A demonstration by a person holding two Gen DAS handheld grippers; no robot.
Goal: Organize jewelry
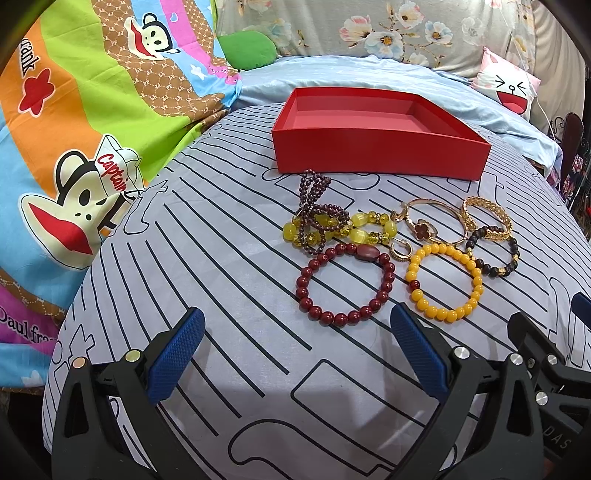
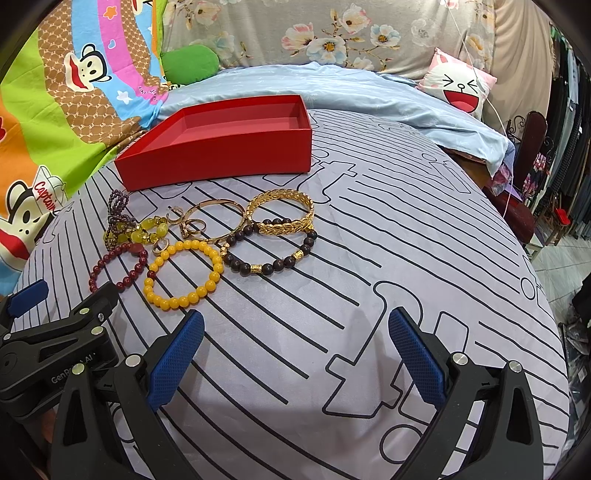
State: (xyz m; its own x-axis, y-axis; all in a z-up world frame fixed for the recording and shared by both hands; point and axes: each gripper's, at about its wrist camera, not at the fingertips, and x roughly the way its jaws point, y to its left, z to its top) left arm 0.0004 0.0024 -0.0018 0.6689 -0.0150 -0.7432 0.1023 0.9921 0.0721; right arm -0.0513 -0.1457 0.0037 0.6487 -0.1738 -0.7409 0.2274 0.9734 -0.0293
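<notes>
An empty red box [image 1: 376, 157] [image 2: 221, 162] stands on a striped grey cushion. In front of it lies a cluster of jewelry: a dark red bead bracelet [image 1: 314, 302] [image 2: 96, 268], a yellow bead bracelet [image 1: 443, 314] [image 2: 184, 295], a black bead bracelet [image 1: 511, 258] [image 2: 273, 264], a gold leaf bangle [image 1: 491, 232] [image 2: 282, 221], a thin gold bangle [image 1: 421, 225] [image 2: 216, 240], yellow-green beads [image 1: 369, 225] and a purple bead strand [image 1: 314, 192]. My left gripper [image 1: 295, 328] is open, just short of the red bracelet. My right gripper [image 2: 295, 332] is open, to the right of the cluster.
A colourful cartoon blanket [image 1: 74, 147] lies to the left. A light blue sheet [image 2: 332, 88], a floral cushion [image 2: 332, 33] and a pink face pillow [image 2: 458, 85] lie behind. The cushion [image 2: 406, 221] drops off at the right toward a chair [image 2: 532, 147].
</notes>
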